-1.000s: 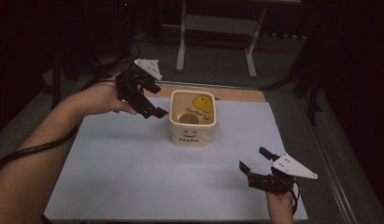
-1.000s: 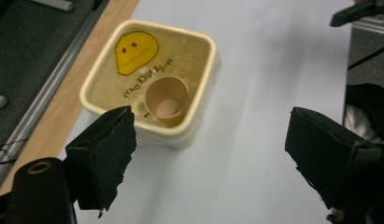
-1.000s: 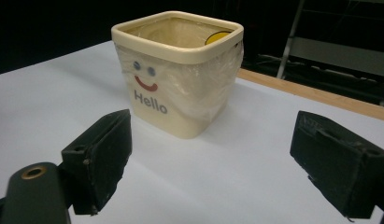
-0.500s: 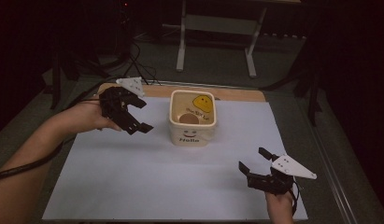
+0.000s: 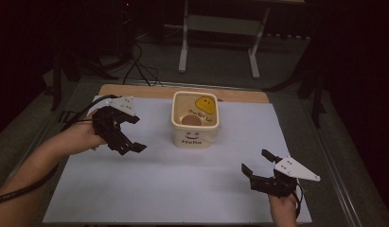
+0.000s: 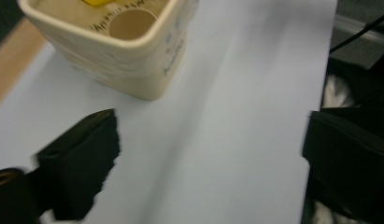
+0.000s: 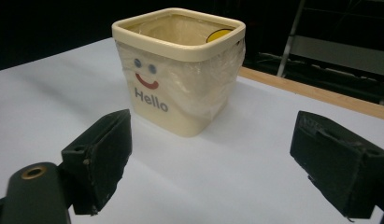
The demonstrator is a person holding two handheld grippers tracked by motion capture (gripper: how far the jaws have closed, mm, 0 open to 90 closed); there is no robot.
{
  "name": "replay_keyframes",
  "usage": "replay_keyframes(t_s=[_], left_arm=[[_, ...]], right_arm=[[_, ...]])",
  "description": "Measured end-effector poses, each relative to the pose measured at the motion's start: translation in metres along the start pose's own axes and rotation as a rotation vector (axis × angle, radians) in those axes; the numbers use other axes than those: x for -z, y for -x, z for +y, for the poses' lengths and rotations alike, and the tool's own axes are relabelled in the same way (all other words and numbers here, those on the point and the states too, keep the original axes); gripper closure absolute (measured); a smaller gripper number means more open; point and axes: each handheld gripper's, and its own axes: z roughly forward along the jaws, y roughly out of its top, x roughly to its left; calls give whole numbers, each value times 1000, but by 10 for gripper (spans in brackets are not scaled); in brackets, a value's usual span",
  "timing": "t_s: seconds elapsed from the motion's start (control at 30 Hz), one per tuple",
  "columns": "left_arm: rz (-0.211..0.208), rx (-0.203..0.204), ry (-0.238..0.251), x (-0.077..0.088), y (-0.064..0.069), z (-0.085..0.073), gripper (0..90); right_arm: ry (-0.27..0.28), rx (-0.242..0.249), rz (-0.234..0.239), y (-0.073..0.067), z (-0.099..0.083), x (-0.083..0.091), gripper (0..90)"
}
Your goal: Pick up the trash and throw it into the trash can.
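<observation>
A cream square bin with a smiling face and "Hello" on its front stands in the middle of the white sheet. A clear liner is folded over its rim. Inside lie a yellow piece and a brown round piece. My left gripper hovers to the left of the bin, open and holding nothing. In the left gripper view the bin is at the upper left, blurred. My right gripper rests near the front right, open, with the bin ahead between its spread jaws.
A wooden table edge runs behind the sheet. Beyond it stands a grey metal frame on the floor. Cables trail at the back left. The surroundings are dark.
My left gripper has moved left and toward the near side, away from the bin's rim. The right gripper and the bin have stayed put.
</observation>
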Motion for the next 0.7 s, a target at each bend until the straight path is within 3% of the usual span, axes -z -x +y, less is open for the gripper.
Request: replay_keyframes(t_s=[0.33,0.7], left_arm=[[-9,17,26,-15,12,-24,17],[-56,41,53,-38,22,-55,17]], right_arm=[[0,1,-1,0,0,0,128],[-4,3,-1,0,0,-1,128]])
